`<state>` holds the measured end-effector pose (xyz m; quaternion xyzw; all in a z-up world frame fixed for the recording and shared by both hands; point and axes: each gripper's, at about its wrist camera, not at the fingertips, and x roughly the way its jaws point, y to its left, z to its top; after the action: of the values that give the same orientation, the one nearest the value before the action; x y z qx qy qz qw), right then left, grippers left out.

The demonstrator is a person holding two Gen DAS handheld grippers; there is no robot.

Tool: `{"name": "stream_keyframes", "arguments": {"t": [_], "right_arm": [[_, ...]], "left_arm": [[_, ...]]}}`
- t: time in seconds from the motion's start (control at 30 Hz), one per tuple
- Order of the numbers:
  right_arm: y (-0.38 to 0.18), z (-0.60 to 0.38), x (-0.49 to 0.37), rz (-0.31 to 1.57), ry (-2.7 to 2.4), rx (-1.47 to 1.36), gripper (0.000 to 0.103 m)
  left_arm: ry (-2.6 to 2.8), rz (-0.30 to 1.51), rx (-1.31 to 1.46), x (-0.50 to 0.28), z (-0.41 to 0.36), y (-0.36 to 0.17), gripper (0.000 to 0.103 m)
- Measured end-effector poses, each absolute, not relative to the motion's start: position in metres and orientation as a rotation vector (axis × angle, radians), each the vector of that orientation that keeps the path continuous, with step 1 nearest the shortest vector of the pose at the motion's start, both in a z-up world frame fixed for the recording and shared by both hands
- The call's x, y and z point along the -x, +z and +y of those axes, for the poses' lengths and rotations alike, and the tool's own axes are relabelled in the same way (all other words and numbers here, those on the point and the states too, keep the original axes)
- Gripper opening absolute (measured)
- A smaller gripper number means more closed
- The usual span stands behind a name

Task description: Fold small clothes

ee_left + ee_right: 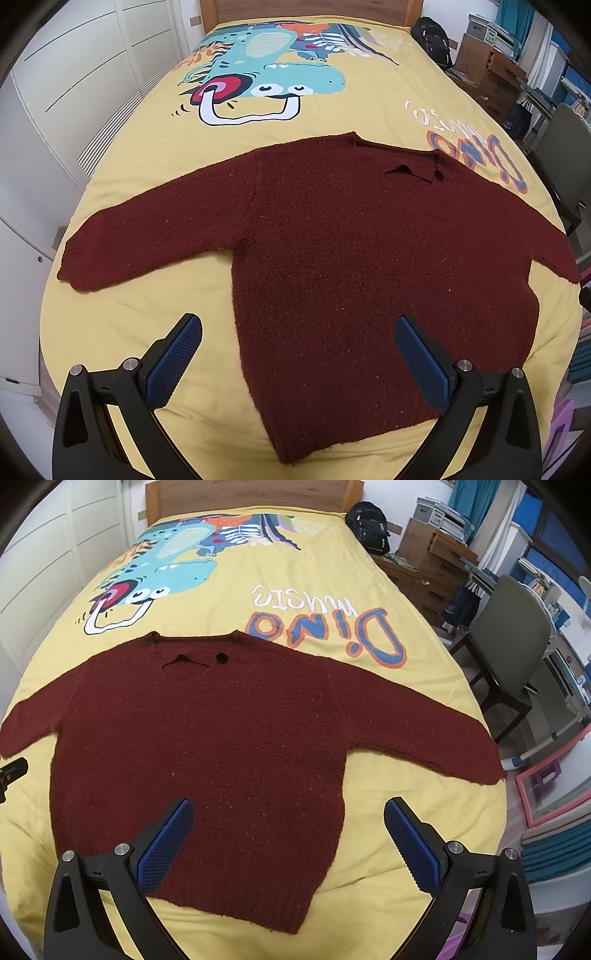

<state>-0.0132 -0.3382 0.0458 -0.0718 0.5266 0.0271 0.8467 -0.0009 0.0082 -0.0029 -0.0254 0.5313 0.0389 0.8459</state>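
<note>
A dark red sweater point(332, 251) lies flat on the yellow bedspread point(147, 155), sleeves spread wide. The left gripper point(299, 354) and right gripper point(288, 834) hover above its hem, both with jaws wide apart, holding nothing.

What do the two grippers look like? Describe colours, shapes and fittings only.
Both match. The left gripper and right gripper each have two black angular plastic fingers lined with blue cross-hatched textured pads, round silver bolts at the pivots and triangular cut-outs in the arms. No cables, markings or sleeves show.
</note>
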Motion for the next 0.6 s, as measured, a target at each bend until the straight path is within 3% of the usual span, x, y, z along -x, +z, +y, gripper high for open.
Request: {"name": "stream_keyframes", "arguments": {"t": [0.6], "right_arm": [[0.0464,-0.3347,0.0121,1.122,0.063,0.162,0.102]], "left_arm": [[0.071,1.132,0.045,0.0015,0.0064,-0.0092,0.102]]}}
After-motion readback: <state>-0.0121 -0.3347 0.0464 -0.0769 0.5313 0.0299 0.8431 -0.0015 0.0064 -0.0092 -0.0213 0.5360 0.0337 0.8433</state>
